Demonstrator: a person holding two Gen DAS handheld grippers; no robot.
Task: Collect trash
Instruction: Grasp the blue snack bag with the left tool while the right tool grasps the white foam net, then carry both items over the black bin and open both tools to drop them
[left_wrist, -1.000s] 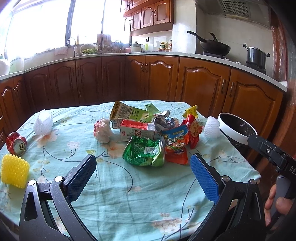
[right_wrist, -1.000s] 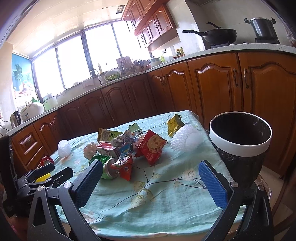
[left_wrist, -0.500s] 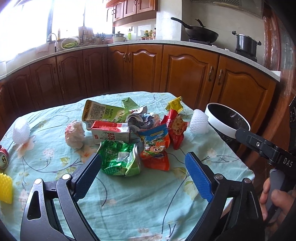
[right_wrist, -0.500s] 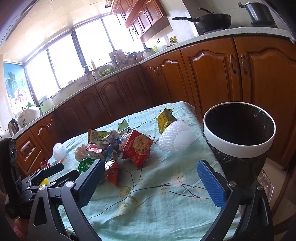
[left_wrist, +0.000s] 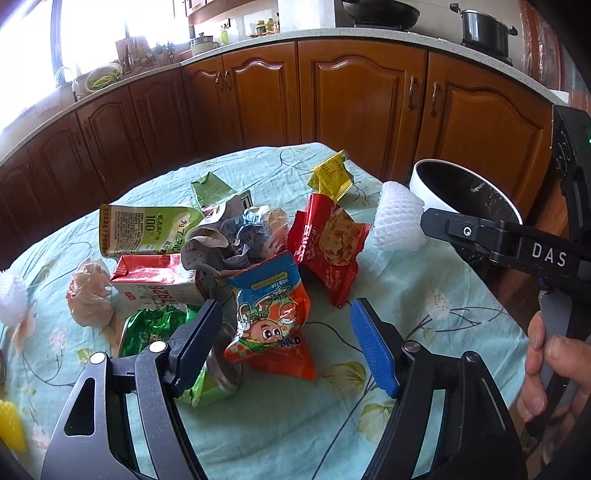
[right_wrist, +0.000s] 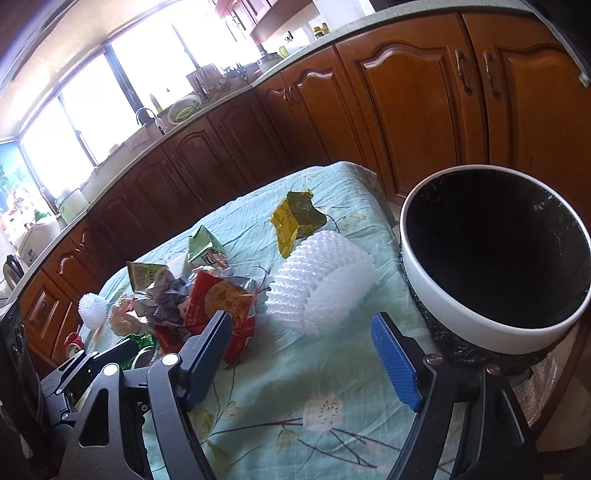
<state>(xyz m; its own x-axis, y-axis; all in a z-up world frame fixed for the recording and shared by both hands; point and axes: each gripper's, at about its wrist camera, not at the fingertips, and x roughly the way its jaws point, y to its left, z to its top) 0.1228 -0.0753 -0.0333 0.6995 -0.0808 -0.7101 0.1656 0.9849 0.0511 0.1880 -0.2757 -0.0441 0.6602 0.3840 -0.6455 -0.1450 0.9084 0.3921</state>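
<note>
Above tabletop (left_wrist: 280, 417): left claw (left_wrist: 286, 341) parted, closing around blue-orange snack wrapper (left_wrist: 271, 314), untouched; right claw (right_wrist: 301, 354) parted, closing, empty, near white foam net (right_wrist: 321, 284). Beyond right edge: trash bin (right_wrist: 480, 325). Bare cloth in front.

You're in a kitchen: brown wooden cabinets (left_wrist: 354, 92) curve around the room under a pale speckled counter (right_wrist: 207, 110). Bright daylight floods through wide windows (right_wrist: 92, 110) above the sink tap (right_wrist: 146, 114). A dark wok (left_wrist: 380, 11) and a lidded pot (left_wrist: 484, 27) sit on the stove.
</note>
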